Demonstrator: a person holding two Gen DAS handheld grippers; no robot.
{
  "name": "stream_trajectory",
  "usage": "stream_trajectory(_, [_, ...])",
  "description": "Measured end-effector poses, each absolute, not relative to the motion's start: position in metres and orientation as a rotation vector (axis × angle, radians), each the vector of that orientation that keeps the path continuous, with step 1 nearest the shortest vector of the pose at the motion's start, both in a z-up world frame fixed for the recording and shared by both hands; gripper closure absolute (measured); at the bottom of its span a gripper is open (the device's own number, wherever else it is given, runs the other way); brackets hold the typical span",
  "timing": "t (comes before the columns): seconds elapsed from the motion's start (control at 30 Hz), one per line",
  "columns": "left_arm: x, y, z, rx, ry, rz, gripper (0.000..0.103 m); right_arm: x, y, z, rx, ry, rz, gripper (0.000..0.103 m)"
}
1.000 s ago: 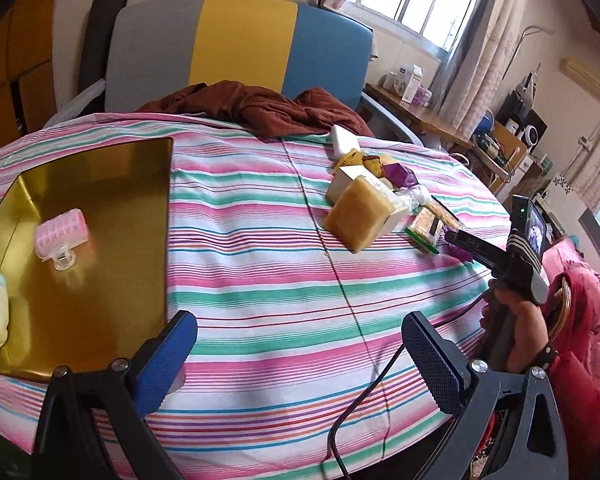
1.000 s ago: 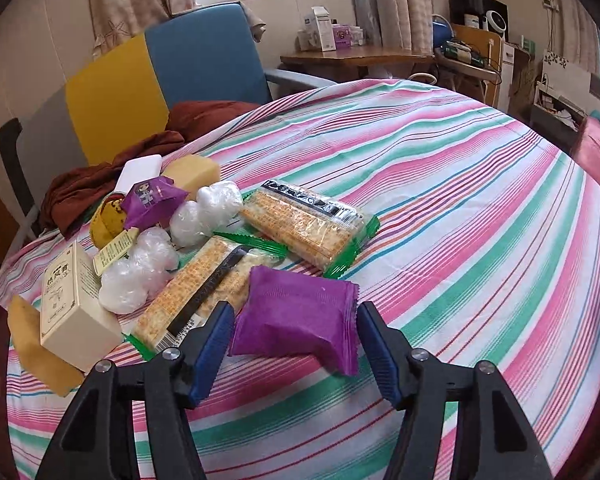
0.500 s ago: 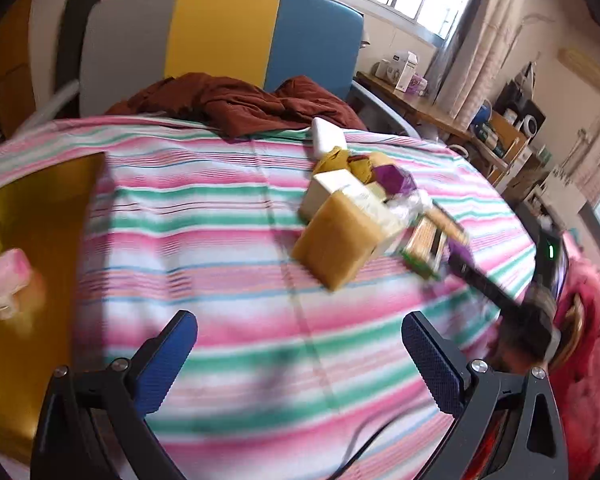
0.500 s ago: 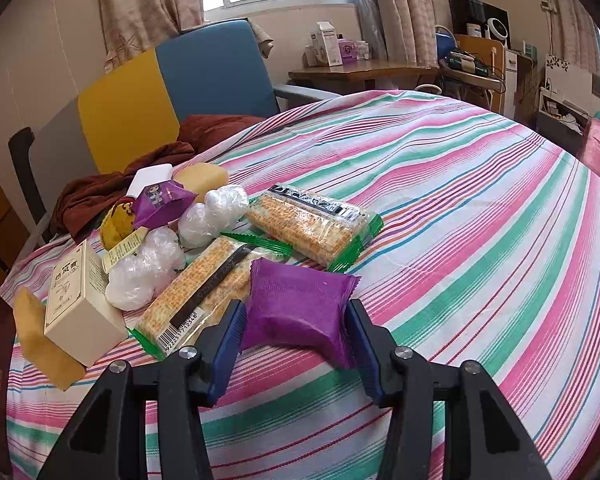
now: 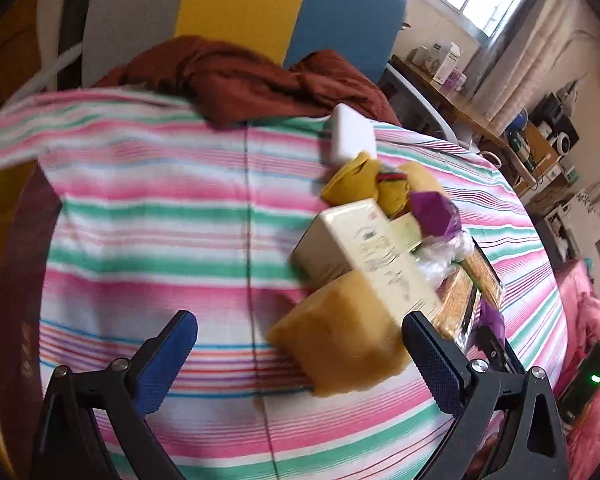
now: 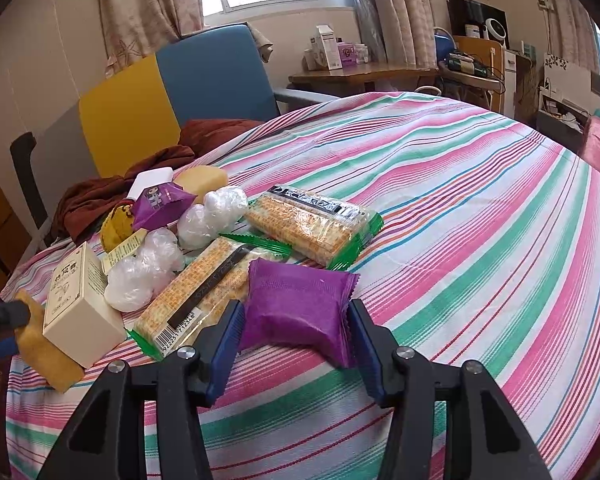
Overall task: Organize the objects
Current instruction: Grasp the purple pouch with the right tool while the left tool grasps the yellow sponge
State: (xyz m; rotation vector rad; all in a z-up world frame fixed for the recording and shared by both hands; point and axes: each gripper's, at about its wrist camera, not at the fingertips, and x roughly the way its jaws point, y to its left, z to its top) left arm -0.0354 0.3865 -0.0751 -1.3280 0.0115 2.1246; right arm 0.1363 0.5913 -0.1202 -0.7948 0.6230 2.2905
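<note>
Now, in the right wrist view, grips with the right gripper (image 6: 294, 322) the purple packet (image 6: 296, 304) at about 6 o'clock of the picture: presses a blue pad on each side of the wrapper, jaws clenched on it. Cannot tell whether rests on the striped tablecloth (image 6: 460, 200) or hangs just over it. Touches at its 10 o'clock edge a cracker pack (image 6: 204, 280) with a black band and a barcode; beyond, toward 12 o'clock, lies a second cracker pack (image 6: 312, 224) with green ends. Toward 9 o'clock, shows two white plastic-wrapped lumps (image 6: 144, 272), a cream box (image 6: 80, 304) standing tilted against a yellow sponge block (image 6: 52, 356), and a small purple pyramid pack (image 6: 160, 200) higher, near 10 o'clock. In the left wrist view, somewhat blurred, holds the left gripper (image 5: 296, 328) released, the jaws wide apart and grasping nothing. Frames between the blue pads the same sponge block, nearer to the pad at 4 o'clock, though cannot tell if touching. Behind it, toward 1 o'clock, leans the cream box, then the rest of the heap. At 12 o'clock, at the far table edge, lies a brown cloth (image 5: 240, 76) before a grey, yellow and blue chair (image 5: 340, 20), with a flat white box (image 5: 350, 136) just beside the cloth.
</note>
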Motion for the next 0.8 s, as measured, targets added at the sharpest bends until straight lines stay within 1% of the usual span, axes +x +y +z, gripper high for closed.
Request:
stream_trajectory(0.1, [-0.029, 0.366, -0.079, -1.317, -0.045, 2.112, 0.0, 0.136, 0.591, -0.12, -0.792, 0.625, 2.292, 0.05])
stream_trajectory(0.23, [-0.013, 0.334, -0.076, -1.272, -0.002, 2.174, 0.0, 0.136, 0.592, -0.12, -0.789, 0.631, 2.293, 0.05])
stream_trajectory(0.43, [-0.003, 0.309, -0.079, -1.277, -0.023, 2.167, 0.0, 0.137, 0.593, -0.12, -0.786, 0.632, 2.295, 0.05])
stream_trajectory(0.63, [-0.001, 0.326, -0.076, -1.18, 0.119, 2.167, 0.0, 0.137, 0.593, -0.12, -0.785, 0.632, 2.295, 0.05])
stream_trajectory(0.8, [-0.005, 0.353, -0.087, -1.131, 0.278, 2.122, 0.0, 0.137, 0.593, -0.12, -0.786, 0.631, 2.295, 0.05])
